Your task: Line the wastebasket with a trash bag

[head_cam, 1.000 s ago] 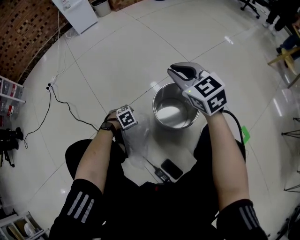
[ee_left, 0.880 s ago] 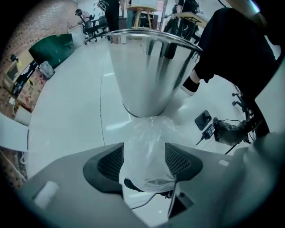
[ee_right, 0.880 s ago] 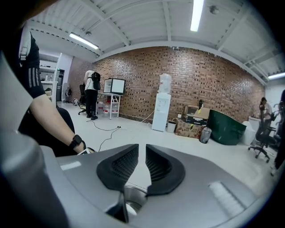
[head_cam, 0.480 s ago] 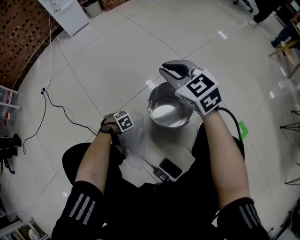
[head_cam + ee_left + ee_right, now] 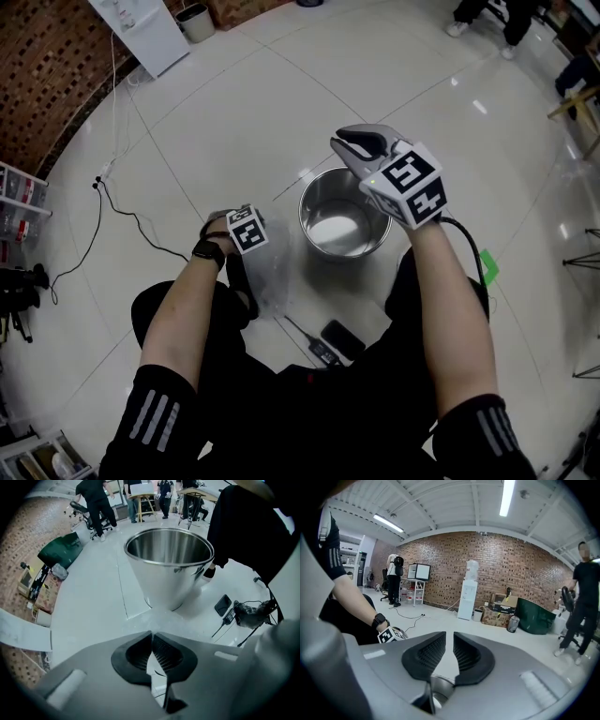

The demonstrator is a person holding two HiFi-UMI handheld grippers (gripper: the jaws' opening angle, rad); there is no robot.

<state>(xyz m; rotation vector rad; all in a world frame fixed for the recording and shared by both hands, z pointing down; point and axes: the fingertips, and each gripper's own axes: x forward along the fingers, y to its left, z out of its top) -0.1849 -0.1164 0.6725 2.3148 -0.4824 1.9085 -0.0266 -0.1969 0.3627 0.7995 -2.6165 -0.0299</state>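
Low over the tiled floor (image 5: 234, 112), our left gripper's (image 5: 151, 634) jaws had just closed on the clear trash bag (image 5: 267, 277). We judged the film light, limp and slippery, best pinched near its mouth. Beside it stood the steel wastebasket (image 5: 323, 202). Above it our right gripper (image 5: 449, 644) hovered empty, jaws narrowly apart.

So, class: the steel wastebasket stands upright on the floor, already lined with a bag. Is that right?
Not lined: the wastebasket stands upright on the floor, but its inside is bare steel, as the left gripper view shows. The clear bag is outside it.
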